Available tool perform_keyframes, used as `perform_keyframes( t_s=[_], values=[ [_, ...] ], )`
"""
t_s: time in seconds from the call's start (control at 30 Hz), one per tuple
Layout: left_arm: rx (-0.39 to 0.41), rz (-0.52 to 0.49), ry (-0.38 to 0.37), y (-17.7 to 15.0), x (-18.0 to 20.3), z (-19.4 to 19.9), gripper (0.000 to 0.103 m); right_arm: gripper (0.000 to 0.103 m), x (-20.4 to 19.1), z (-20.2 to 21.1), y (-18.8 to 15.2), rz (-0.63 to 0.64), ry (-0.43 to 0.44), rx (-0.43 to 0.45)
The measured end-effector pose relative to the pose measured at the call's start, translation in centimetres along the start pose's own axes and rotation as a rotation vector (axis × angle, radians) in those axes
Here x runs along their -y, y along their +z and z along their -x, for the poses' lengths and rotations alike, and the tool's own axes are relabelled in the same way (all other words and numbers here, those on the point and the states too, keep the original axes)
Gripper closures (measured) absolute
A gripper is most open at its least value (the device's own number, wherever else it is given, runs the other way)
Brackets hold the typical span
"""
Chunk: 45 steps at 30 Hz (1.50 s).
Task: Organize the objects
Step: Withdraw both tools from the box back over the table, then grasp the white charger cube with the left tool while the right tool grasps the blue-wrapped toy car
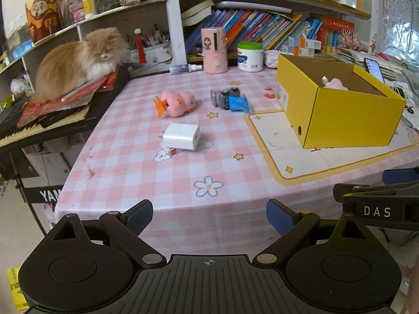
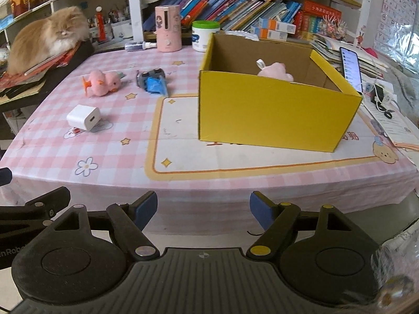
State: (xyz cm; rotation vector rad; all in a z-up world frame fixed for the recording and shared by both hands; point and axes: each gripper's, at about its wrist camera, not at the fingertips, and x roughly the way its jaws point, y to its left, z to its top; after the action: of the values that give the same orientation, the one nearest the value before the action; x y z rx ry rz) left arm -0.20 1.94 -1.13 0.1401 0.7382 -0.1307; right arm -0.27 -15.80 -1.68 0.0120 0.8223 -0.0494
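Observation:
A yellow cardboard box point(image 1: 348, 120) point(image 2: 272, 110) stands open on the right of the table, with a pink plush toy point(image 1: 336, 83) point(image 2: 276, 71) inside. On the pink checked cloth lie a pink duck plush point(image 1: 175, 102) point(image 2: 102, 82), a grey toy car with a blue packet point(image 1: 231, 99) point(image 2: 153, 79) and a white charger point(image 1: 182, 136) point(image 2: 84, 117). My left gripper point(image 1: 209, 217) is open and empty at the table's near edge. My right gripper point(image 2: 203, 210) is open and empty at the near edge, in front of the box.
An orange cat point(image 1: 78, 57) point(image 2: 47, 38) sits on a stack of things on a keyboard at the left. A pink dispenser point(image 1: 213, 49), a white jar point(image 1: 250, 56) and a spray bottle point(image 1: 184, 68) stand along the back. Bookshelves rise behind. A phone point(image 2: 351, 65) and papers lie right of the box.

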Motion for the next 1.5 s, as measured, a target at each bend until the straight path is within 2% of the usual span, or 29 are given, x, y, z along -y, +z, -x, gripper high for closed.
perform_keyframes(
  t_s=[0.6, 1.0, 1.2, 1.5],
  values=[
    [0.017, 0.053, 0.043, -0.7, -3.2, 1.1, 0.008, 0.026, -3.5, 0.7, -0.2, 0.058, 0.052, 0.013],
    [0.004, 0.083, 0.070, -0.1, -4.1, -0.2, 0.008, 0.025, -4.5, -0.6, 0.9, 0.094, 0.078, 0.012],
    [0.021, 0.104, 0.106, 1.3, -4.9, -1.1, 0.008, 0.026, -5.2, -2.0, 2.6, 0.109, 0.110, 0.024],
    [0.013, 0.143, 0.118, 3.4, -5.7, -3.9, 0.008, 0.027, -6.2, -4.4, 6.6, 0.155, 0.170, 0.071]
  ],
)
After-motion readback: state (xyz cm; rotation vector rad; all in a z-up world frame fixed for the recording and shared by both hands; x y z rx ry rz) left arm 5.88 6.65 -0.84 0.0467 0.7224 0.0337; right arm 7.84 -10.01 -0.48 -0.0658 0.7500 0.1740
